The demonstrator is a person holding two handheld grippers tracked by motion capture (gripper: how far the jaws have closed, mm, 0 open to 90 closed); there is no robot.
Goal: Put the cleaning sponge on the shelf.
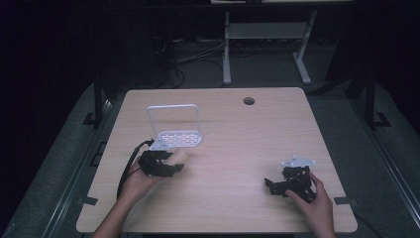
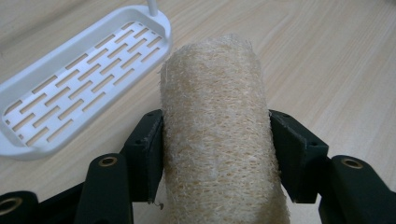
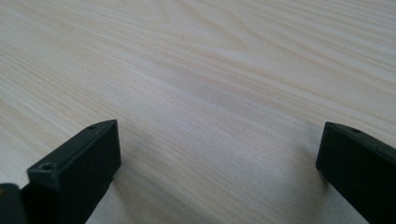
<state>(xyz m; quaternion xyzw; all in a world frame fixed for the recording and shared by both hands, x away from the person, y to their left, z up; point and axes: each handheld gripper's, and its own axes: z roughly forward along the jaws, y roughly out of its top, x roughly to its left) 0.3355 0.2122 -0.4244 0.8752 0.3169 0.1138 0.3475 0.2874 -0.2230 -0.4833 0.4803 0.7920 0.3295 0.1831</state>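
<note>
Wooden table point(image 1: 228, 148) | one rack point(image 1: 176, 137) | left tool point(image 2: 215, 140) clamps one loofah point(image 2: 215, 121) | right tool point(image 3: 219, 154) wide, empty

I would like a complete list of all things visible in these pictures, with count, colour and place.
rough cylindrical loofah sponge: one, beige, clamped between the left gripper's jaws.
slotted plastic rack with tall loop handle: one, white, on the table just beyond the sponge.
wooden table: one, light wood, round hole near far edge.
metal table frame: one, white, floor behind.
left gripper: one, black, near the table's left side.
right gripper: one, black, jaws open, table's right side.
</note>
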